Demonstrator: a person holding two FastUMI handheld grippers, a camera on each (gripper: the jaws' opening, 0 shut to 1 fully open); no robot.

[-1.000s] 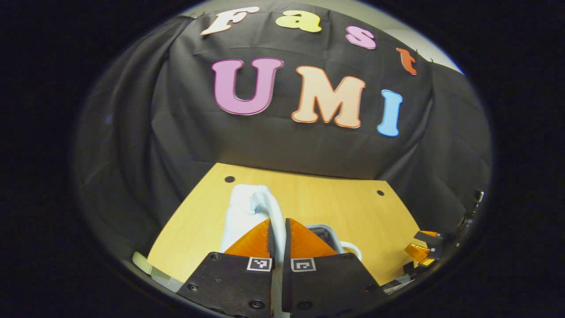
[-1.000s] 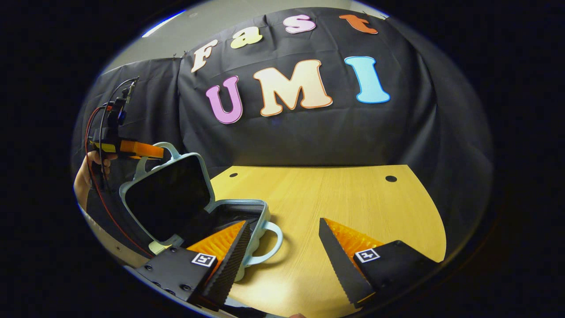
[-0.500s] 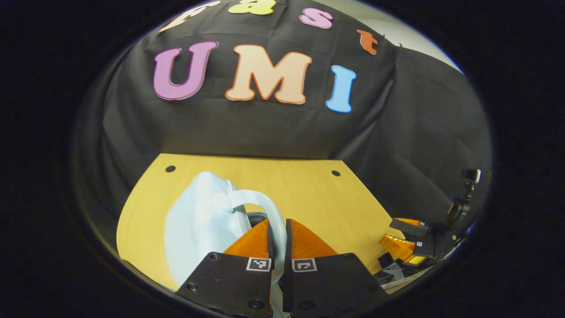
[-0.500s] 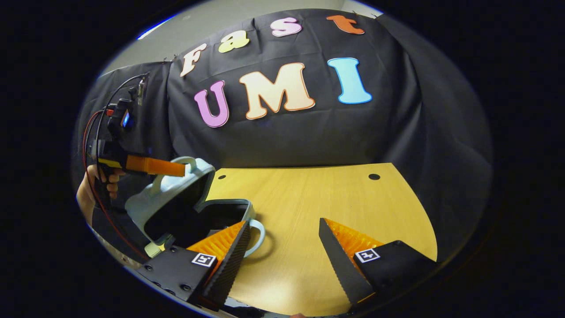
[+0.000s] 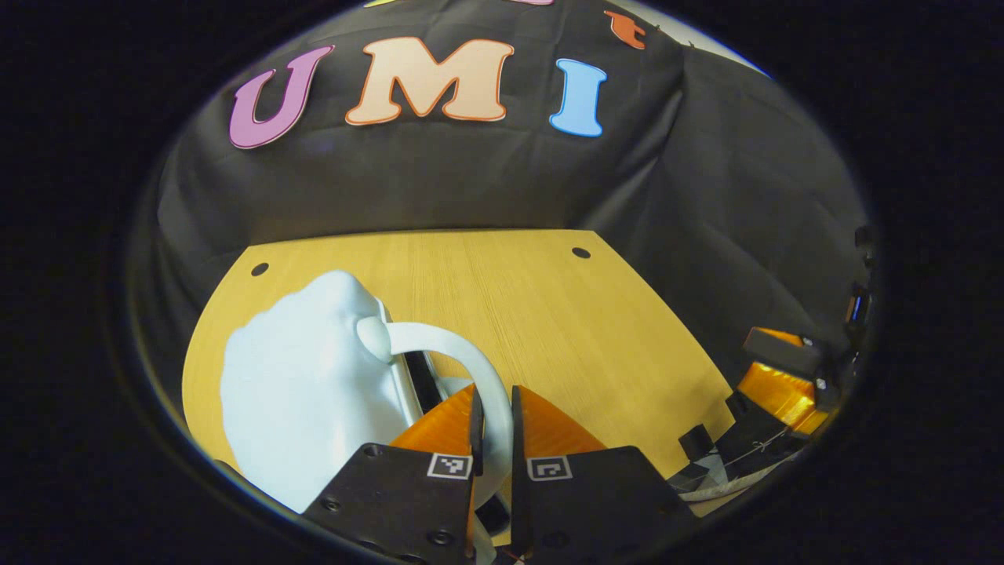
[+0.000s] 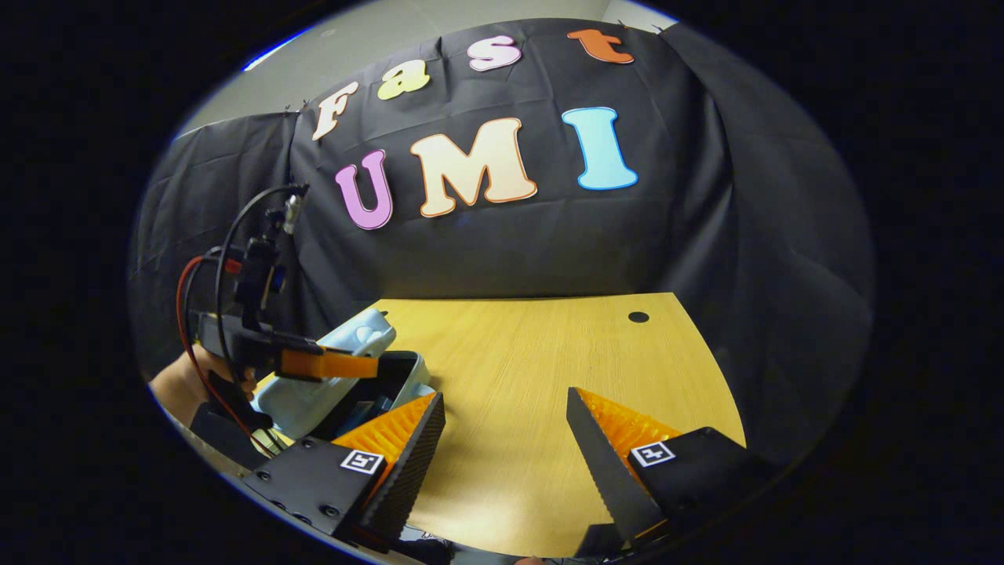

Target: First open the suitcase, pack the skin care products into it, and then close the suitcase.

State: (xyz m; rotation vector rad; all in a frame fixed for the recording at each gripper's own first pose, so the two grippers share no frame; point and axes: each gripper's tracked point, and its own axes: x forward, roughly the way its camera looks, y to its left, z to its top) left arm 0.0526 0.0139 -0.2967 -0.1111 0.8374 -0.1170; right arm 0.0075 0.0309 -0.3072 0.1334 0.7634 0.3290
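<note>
Two grippers at work over one pale blue suitcase (image 5: 306, 384) at the near left of the wooden table (image 5: 549, 314); left gripper (image 5: 492, 408) has its fingers drawn narrow, pinching the lid's curved handle (image 5: 463, 353) between them; a grip there likely gives leverage to swing the lid about its hinge, and with the shell tipped low over the base it reads as the closing step, nearly done; right gripper (image 6: 506, 428) hangs over bare tabletop just right of the case, fingers spread wide and holding nothing, probably parked clear so the lid has free travel.

From the right gripper view: lid (image 6: 353, 337) slanted down over the lower half (image 6: 408, 377), a dark gap remaining between them; small dark and bluish items glimpsed in that gap, presumably the skin care products, too hidden to make out; a hand (image 6: 184, 384) grips the left tool from behind.

Case itself: smooth, moulded, hard-looking shell, matte pale blue, rounded corners, dark lining inside; handle a thick loop of the same plastic; light enough, I judge, to shift if the lid is pushed off-axis.
</note>
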